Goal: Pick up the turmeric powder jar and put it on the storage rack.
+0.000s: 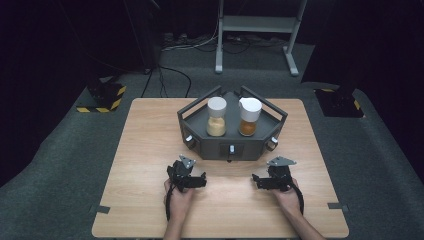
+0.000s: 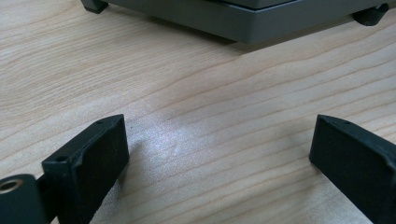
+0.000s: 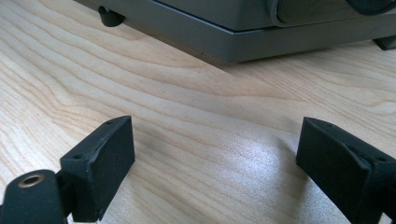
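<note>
The table [image 1: 150,165] is pale wood with flowing grain. On it, a dark grey tray [image 1: 200,142] carries a white-capped jar [image 1: 216,116] of pale yellow grains and a white-capped jar [image 1: 249,116] of orange-brown, perhaps spice. Both the left gripper [image 1: 199,181] and the right gripper [image 1: 258,181] are black with grey plates. The floor [image 1: 65,165] is dark grey carpet; the floor blocks [image 1: 102,97] bear yellow-black stripes.

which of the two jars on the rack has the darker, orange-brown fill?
The right-hand jar, on the right gripper's side of the grey rack. Its contents are orange-brown; the left-hand jar holds a paler, sandy-yellow fill. Both have white lids.
</note>
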The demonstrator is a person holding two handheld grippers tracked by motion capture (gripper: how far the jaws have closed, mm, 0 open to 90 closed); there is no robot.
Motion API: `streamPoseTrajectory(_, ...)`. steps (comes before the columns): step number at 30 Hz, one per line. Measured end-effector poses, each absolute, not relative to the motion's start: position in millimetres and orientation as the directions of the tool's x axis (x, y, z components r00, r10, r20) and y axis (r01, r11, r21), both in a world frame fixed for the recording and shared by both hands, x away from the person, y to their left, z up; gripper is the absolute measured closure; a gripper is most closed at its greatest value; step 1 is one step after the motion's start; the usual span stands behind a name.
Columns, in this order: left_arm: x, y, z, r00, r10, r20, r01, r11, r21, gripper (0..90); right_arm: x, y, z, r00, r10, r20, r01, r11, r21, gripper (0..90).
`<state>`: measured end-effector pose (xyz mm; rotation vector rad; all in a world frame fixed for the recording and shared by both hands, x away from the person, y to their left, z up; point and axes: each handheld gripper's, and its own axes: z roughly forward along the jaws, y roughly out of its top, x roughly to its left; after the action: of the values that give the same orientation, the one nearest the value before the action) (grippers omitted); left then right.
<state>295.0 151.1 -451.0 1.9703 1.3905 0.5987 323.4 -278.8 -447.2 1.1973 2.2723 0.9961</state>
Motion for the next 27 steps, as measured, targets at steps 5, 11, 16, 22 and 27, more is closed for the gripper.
streamPoseTrajectory(5, 295.1, 151.0, -450.9, 0.335, 0.942, 0.001, 0.648, -0.231, 0.726, 4.5, 322.8, -276.2, -446.9, -0.56, 0.829, -0.02, 0.554, 0.392, 0.735, 10.9)
streamPoseTrajectory(11, 295.3, 150.9, -450.9, 0.335, 0.942, 0.0, 0.649, -0.23, 0.725, 4.4, 323.6, -276.2, -446.8, -0.563, 0.826, -0.019, 0.555, 0.395, 0.732, 9.7)
streamPoseTrajectory(16, 295.3, 150.9, -450.9, 0.335, 0.942, 0.0, 0.649, -0.231, 0.725, 4.4, 323.7, -276.2, -446.7, -0.563, 0.826, -0.019, 0.555, 0.395, 0.732, 9.6)
streamPoseTrajectory(22, 295.2, 150.8, -451.0, 0.334, 0.943, 0.0, 0.649, -0.229, 0.725, 4.4, 323.7, -276.2, -446.7, -0.563, 0.826, -0.019, 0.555, 0.395, 0.732, 9.6)
streamPoseTrajectory(27, 295.3, 150.8, -450.8, 0.335, 0.942, 0.001, 0.649, -0.231, 0.725, 4.4, 323.7, -276.2, -446.7, -0.563, 0.826, -0.019, 0.555, 0.395, 0.732, 9.6)
